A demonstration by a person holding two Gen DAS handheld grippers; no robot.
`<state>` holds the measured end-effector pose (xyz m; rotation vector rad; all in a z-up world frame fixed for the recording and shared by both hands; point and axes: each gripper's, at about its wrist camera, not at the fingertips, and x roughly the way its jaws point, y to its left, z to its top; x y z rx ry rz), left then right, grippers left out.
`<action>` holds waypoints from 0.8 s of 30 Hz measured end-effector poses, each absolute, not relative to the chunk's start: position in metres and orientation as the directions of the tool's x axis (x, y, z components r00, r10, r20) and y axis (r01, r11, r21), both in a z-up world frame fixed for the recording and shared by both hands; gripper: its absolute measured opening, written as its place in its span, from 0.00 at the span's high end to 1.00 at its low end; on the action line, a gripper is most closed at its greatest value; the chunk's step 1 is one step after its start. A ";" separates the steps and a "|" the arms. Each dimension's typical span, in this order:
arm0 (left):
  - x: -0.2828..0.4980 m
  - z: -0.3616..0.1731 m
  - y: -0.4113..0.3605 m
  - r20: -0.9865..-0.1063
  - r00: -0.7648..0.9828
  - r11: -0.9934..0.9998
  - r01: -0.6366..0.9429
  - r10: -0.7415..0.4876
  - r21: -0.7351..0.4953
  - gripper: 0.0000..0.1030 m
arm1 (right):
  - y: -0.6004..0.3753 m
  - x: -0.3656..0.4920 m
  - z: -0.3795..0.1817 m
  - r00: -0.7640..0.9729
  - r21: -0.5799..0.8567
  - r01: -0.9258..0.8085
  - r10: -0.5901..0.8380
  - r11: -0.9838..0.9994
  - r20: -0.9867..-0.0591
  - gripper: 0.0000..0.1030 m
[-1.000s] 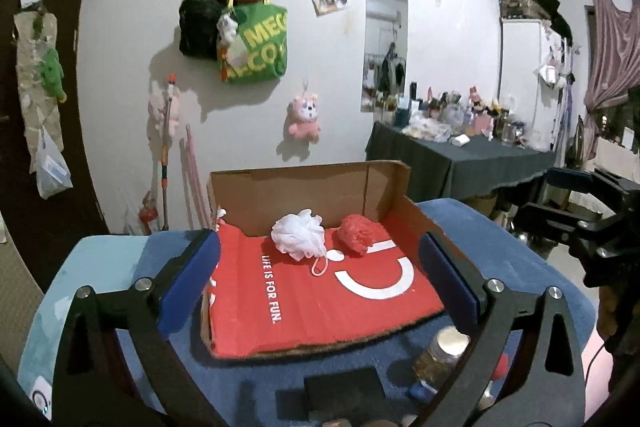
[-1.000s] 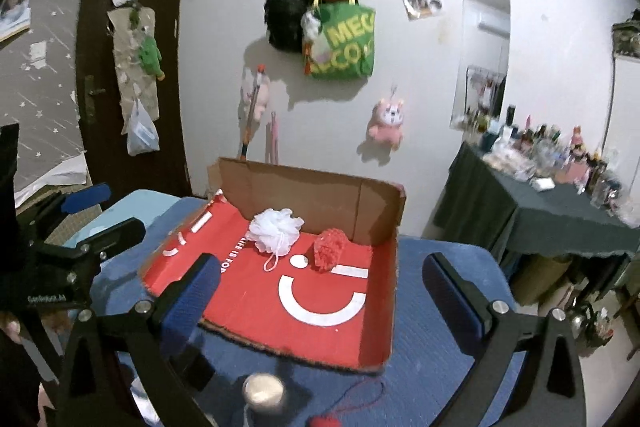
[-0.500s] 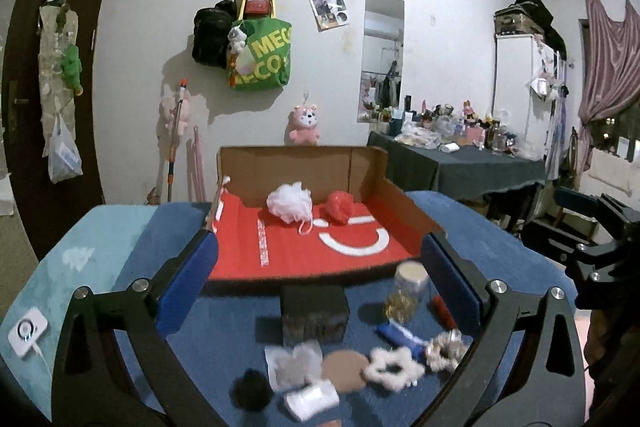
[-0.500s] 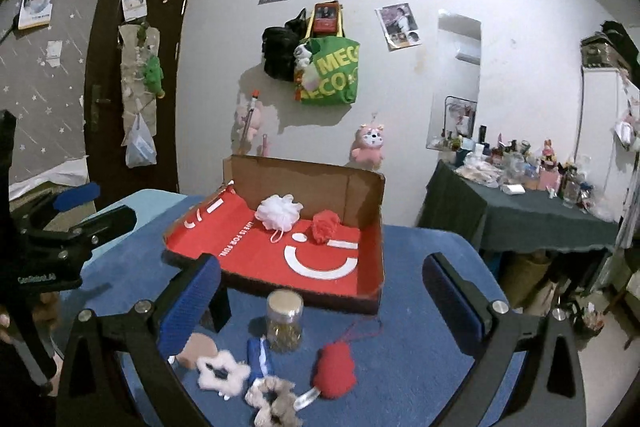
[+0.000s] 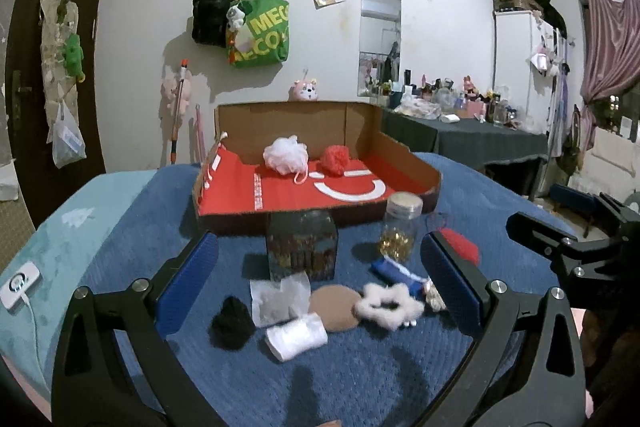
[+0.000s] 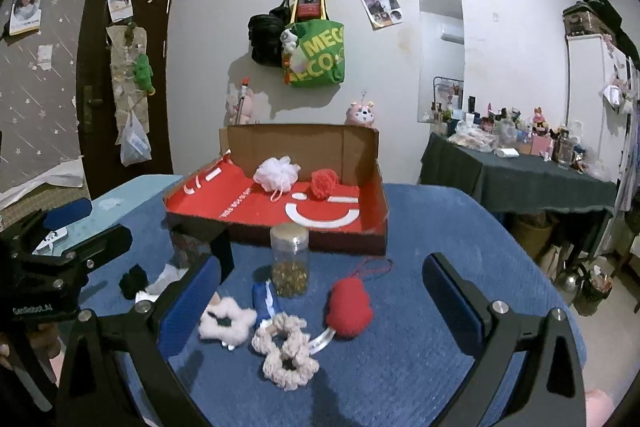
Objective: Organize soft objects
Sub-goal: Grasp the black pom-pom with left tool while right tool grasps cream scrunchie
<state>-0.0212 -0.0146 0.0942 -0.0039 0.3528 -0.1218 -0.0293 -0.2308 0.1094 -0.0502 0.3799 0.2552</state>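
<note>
Hovering spread and empty, each hand-held gripper (image 5: 318, 281) (image 6: 320, 291) faces loose scrunchies (image 6: 227, 317) just ahead; beyond, the box (image 6: 376, 223) holds two puffs (image 6: 277, 173), seemingly sorted.

I see 2 mesh puffs, a white bath pouf (image 6: 277, 173) and a red bath pouf (image 6: 324, 183), resting side by side in the open red-lined cardboard box (image 6: 374, 183).
</note>
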 end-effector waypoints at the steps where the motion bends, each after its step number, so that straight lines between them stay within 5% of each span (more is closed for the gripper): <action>1: -0.022 0.090 -0.015 -0.347 0.930 0.993 0.115 -0.117 -0.027 0.00 | -0.230 -0.030 0.105 0.897 0.002 -0.254 0.237 0.967 -0.373 0.00; 24: -0.009 0.035 0.013 -0.470 0.879 0.996 0.060 -0.084 -0.067 0.00 | -0.223 -0.008 0.029 0.827 0.041 -0.250 0.236 0.967 -0.511 0.00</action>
